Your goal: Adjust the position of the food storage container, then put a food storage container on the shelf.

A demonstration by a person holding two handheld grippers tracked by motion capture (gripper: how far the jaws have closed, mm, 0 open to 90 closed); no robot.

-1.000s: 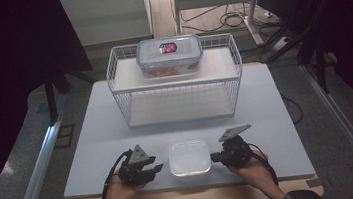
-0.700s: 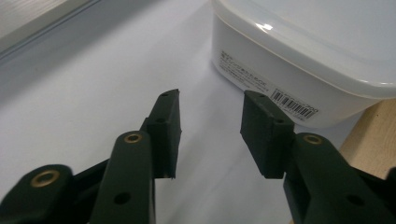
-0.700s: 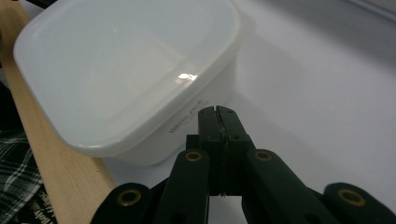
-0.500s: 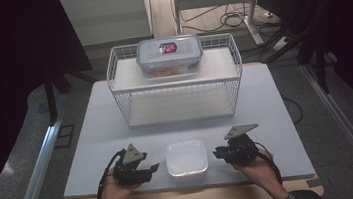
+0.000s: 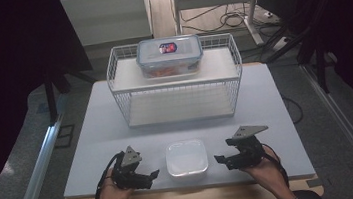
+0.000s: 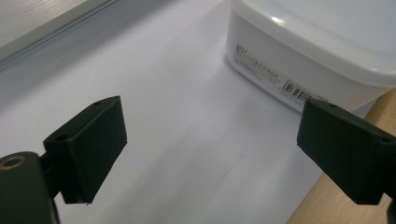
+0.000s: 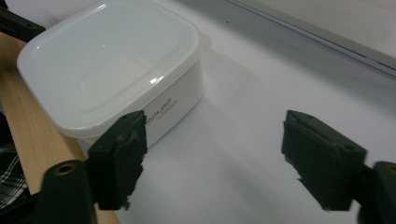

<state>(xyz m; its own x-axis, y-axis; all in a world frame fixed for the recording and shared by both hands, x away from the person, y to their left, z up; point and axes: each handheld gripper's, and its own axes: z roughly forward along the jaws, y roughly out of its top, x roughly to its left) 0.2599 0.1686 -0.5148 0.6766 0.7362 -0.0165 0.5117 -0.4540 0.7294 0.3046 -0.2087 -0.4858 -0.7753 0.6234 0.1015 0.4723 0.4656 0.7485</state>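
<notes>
Box (image 5: 186, 158) sits on mat (image 5: 93, 139) btwn my L gripper (image 5: 149, 175) & R gripper (image 5: 220, 159), clear of both. Both jaw pairs just opened, now spread, nothing btwn them.

A lidded box (image 5: 186, 158) sits at the table's (image 5: 93, 139) near edge, midway. A wire rack (image 5: 175, 82) stands toward the far edge; another box (image 5: 169, 55), seemingly filled, rests on top.

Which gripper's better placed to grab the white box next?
Right gripper, marginally: the white box sits just beside its open jaws. The left gripper, also open, flanks it about as closely.
</notes>
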